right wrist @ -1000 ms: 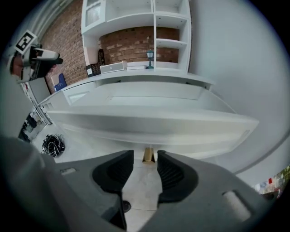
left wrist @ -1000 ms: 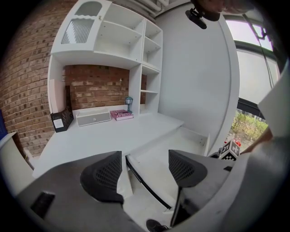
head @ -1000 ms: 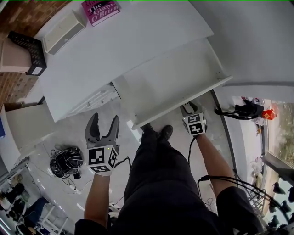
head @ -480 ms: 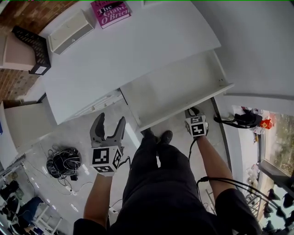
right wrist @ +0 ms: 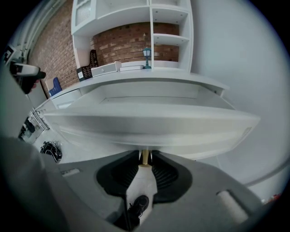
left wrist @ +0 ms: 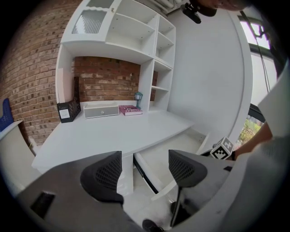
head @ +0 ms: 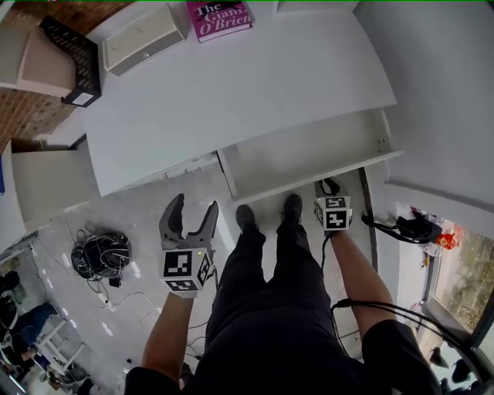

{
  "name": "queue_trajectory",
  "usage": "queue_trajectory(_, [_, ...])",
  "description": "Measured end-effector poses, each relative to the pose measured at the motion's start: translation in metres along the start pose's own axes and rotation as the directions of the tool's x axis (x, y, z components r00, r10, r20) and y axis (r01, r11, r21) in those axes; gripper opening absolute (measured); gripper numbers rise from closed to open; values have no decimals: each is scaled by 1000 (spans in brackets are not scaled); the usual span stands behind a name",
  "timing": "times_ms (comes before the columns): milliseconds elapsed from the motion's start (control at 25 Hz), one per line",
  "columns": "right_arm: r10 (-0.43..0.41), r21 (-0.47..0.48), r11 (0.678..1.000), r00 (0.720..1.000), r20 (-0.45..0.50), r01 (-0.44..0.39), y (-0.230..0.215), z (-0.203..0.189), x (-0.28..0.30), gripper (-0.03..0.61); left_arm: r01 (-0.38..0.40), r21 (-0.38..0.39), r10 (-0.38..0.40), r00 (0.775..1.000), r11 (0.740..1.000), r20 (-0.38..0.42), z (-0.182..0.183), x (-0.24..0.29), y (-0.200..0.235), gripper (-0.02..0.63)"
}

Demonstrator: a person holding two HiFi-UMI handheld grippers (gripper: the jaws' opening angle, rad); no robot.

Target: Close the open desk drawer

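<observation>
The white drawer point(head: 309, 154) stands partly out from under the white desk point(head: 231, 85) and looks empty. My right gripper point(head: 328, 187) is at the middle-right of the drawer front point(right wrist: 149, 127). Its jaws have just been closing, and they now pinch the small tan knob point(right wrist: 145, 157) under the front's lower edge. My left gripper point(head: 193, 210) hangs open over the floor, left of the drawer, with nothing between its fingers point(left wrist: 104, 174). The left gripper view looks across the desk top and the drawer's left side point(left wrist: 149, 170).
On the desk's far side lie a pink book point(head: 220, 17), a small white box with drawers point(head: 143, 38) and a black crate point(head: 73, 58). A cable bundle point(head: 100, 253) lies on the floor at the left. The person's shoes point(head: 247, 217) stand just before the drawer. A white wall runs along the right.
The drawer has slid further in under the desk, with less of its inside showing. My right gripper went with its front toward the desk. The left gripper drifted a little forward.
</observation>
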State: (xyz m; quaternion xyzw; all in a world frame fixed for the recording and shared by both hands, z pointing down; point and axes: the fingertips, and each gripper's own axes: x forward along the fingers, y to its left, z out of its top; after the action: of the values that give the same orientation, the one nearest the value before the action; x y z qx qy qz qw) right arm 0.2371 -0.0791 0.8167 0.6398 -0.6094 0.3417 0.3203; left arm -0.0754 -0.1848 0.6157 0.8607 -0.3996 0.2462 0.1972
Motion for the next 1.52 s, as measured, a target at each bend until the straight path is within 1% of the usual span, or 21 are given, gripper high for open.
queue_trajectory(120, [16, -3, 1000, 1000, 22, -15, -2, 14, 8, 91, -25, -38, 26, 1000, 999, 5, 3, 2, -8, 318])
queue_trajectory(360, [51, -25, 998, 998, 41, -50, -3, 40, 26, 91, -57, -62, 57, 998, 996, 8, 7, 9, -15, 318])
queue_trajectory(720, [48, -31, 998, 997, 55, -46, -3, 71, 46, 91, -100, -88, 100, 995, 991, -3, 12, 17, -1, 318])
queue_trajectory(1160, [58, -28, 998, 996, 63, -56, -5, 99, 65, 91, -116, -94, 116, 993, 989, -2, 22, 29, 7, 318])
queue_trajectory(1360, [63, -29, 998, 996, 61, -62, -6, 113, 75, 91, -138, -81, 139, 990, 987, -1, 19, 29, 15, 318])
queue_trajectory(1520, [64, -26, 998, 996, 63, -62, -6, 125, 83, 91, -153, -88, 153, 988, 984, -3, 18, 27, 22, 318])
